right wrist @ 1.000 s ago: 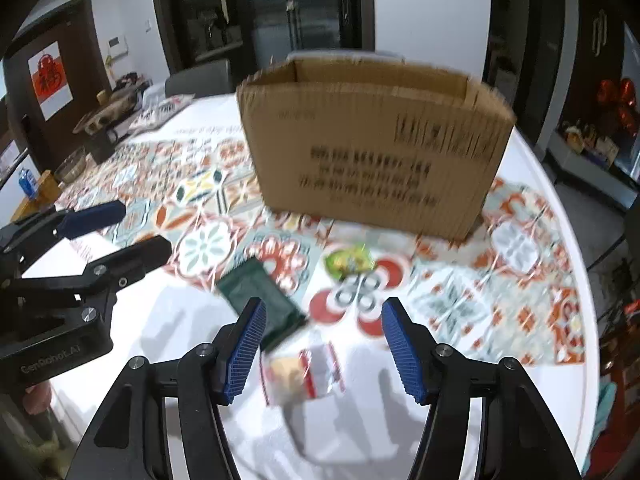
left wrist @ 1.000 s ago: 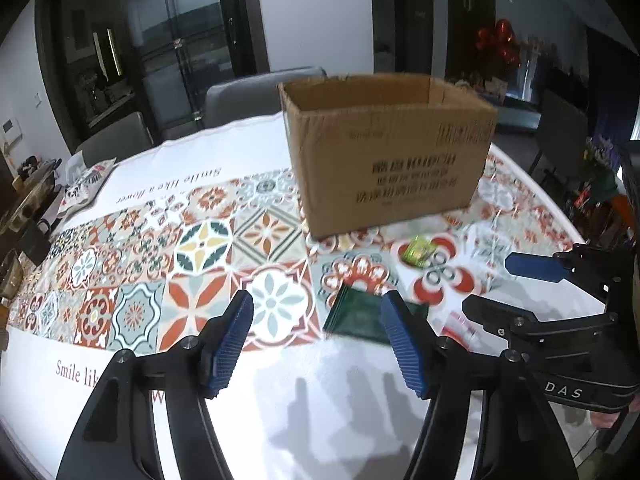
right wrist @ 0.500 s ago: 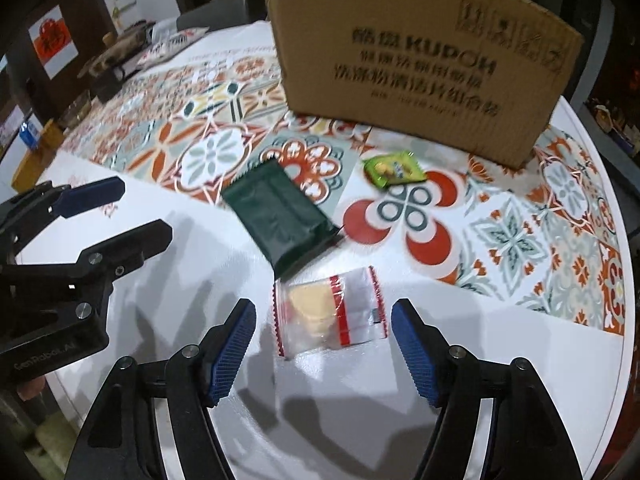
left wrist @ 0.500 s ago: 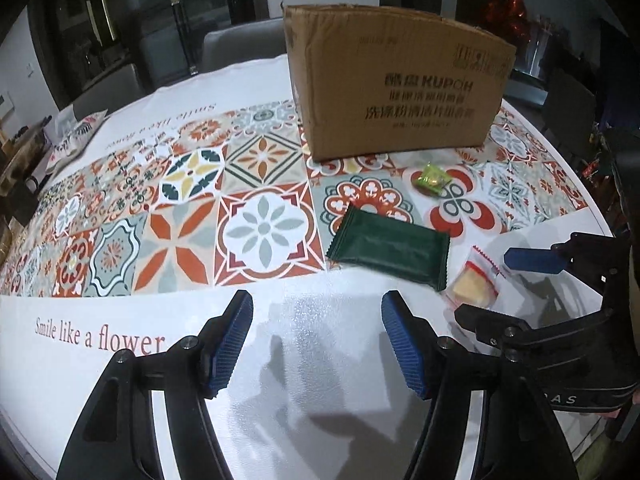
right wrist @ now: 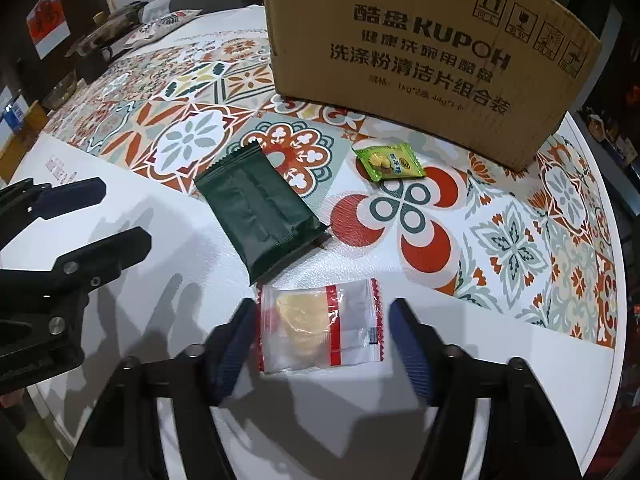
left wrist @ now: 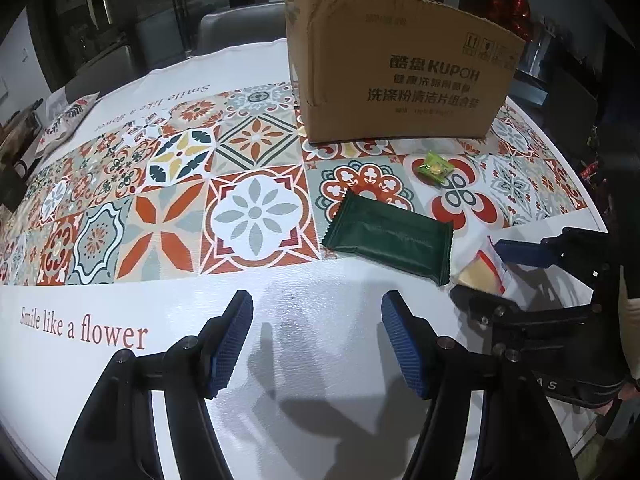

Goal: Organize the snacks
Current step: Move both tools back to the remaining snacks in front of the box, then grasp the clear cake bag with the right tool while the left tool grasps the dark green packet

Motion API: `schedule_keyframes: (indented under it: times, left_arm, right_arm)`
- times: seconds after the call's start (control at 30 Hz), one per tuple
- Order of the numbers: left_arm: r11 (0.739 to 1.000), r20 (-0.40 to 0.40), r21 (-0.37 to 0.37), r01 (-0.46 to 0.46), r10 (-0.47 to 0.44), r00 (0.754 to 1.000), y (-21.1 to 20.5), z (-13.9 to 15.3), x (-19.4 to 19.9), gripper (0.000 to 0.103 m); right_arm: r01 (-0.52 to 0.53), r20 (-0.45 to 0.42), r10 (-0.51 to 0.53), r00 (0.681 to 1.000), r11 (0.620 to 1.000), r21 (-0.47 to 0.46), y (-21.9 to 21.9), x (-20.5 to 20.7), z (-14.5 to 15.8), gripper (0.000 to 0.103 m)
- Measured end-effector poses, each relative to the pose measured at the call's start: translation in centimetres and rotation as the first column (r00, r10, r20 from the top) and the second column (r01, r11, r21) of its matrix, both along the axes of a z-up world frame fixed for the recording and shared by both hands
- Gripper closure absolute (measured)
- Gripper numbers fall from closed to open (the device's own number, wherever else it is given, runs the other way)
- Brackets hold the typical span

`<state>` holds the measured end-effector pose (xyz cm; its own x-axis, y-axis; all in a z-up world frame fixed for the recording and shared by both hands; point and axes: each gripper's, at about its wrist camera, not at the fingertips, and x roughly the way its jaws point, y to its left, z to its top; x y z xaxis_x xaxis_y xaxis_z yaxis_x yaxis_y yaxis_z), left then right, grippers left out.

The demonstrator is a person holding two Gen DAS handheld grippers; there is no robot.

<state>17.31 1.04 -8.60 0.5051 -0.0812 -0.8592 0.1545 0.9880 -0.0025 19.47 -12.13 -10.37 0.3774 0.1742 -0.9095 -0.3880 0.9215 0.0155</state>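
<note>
Clear plastic with red stripes wraps the yellow snack packet [right wrist: 320,330], which lies flat on the white edge of the counter [right wrist: 500,380] between the two blue pads of the right tongs [right wrist: 320,344]. Those pads have just been closing in, yet a gap shows on either side of the wrapper, so it is not clamped. The right tongs point steeply down at it. Just beyond, a dark green packet [right wrist: 260,216] lies at an angle, its near corner close to the clear one; farther on sits a small light green packet [right wrist: 390,162], and behind that a cardboard box [right wrist: 432,52] with printed lettering, its top cut off by the frame.

The left tongs [left wrist: 316,340] stand apart over bare white counter, nothing between them, tilted down. In the left wrist view the clear packet is mostly hidden behind the right tongs' fingers [left wrist: 520,252], only a yellow corner showing. The box's inside cannot be seen from either view. A patterned tile print [left wrist: 256,216] covers the counter's middle.
</note>
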Motion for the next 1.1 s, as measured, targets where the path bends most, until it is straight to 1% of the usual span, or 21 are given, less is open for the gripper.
schedule_keyframes:
  times: [0.03, 0.13, 0.17, 0.2, 0.37, 0.43, 0.5, 0.63, 0.73, 0.83, 1.0, 1.07, 1.1]
  left_arm:
    - [1.0, -0.002, -0.005, 0.002, -0.002, 1.0, -0.1, 0.0, 0.0, 0.037]
    - [1.0, -0.005, -0.015, 0.014, -0.014, 1.0, -0.4, -0.1, 0.0, 0.037]
    - [1.0, -0.005, -0.016, 0.017, -0.017, 1.0, -0.5, -0.1, 0.0, 0.037]
    - [1.0, -0.006, -0.018, 0.02, -0.02, 1.0, -0.5, -0.1, 0.0, 0.037]
    - [0.998, -0.01, -0.046, 0.031, -0.032, 0.999, -0.7, -0.1, 0.1, 0.037]
    - [0.997, -0.01, -0.059, 0.046, -0.046, 0.999, -0.8, -0.1, 0.2, 0.037]
    - [0.994, -0.012, -0.077, 0.071, -0.072, 0.997, -0.9, 0.0, 0.4, 0.037]
    - [0.991, -0.025, -0.106, 0.077, -0.08, 0.996, -1.1, 0.1, 1.0, 0.037]
    - [0.989, -0.048, -0.14, 0.049, -0.056, 0.997, -1.4, 0.0, 1.6, 0.037]
    - [0.982, -0.062, -0.186, -0.023, 0.012, 0.998, -1.7, 0.3, 2.4, 0.037]
    - [0.981, -0.036, -0.16, -0.108, 0.103, 0.994, -3.3, 0.7, 3.6, 0.037]
    - [0.978, -0.037, -0.15, -0.144, 0.14, 0.989, -3.9, 0.5, 4.3, 0.037]
    - [0.974, -0.041, -0.138, -0.179, 0.175, 0.984, -4.2, 0.3, 4.7, 0.037]
  right_arm:
    - [0.001, 0.003, -0.001, 1.0, 1.0, 0.004, -0.1, -0.1, 0.1, 0.049]
    - [0.002, 0.008, -0.002, 1.0, 1.0, 0.012, -0.2, -0.3, 0.3, 0.057]
    - [0.003, 0.009, -0.003, 1.0, 1.0, 0.016, -0.2, -0.3, 0.3, 0.068]
    - [0.005, 0.014, -0.005, 1.0, 1.0, 0.024, -0.3, -0.4, 0.4, 0.07]
    - [0.024, 0.014, -0.025, 1.0, 0.999, 0.047, -0.7, -0.7, 0.5, 0.071]
    - [0.043, 0.0, -0.043, 0.999, 0.995, 0.085, -1.0, -0.8, 0.7, 0.071]
    - [0.063, 0.008, -0.064, 0.998, 0.993, 0.096, -1.5, -1.0, 1.0, 0.07]
    - [0.107, 0.032, -0.111, 0.993, 0.988, 0.109, -2.2, -1.0, 1.8, 0.07]
    - [0.126, 0.063, -0.133, 0.989, 0.986, 0.11, -2.5, -0.8, 2.5, 0.07]
    - [0.133, 0.096, -0.144, 0.985, 0.985, 0.109, -2.8, -0.4, 3.2, 0.07]
    - [0.15, 0.108, -0.166, 0.98, 0.979, 0.14, -4.0, 0.5, 3.6, 0.07]
    - [0.166, 0.108, -0.182, 0.977, 0.975, 0.147, -4.7, 0.8, 3.4, 0.07]
    - [0.176, 0.107, -0.193, 0.975, 0.973, 0.151, -5.2, 1.1, 3.4, 0.07]
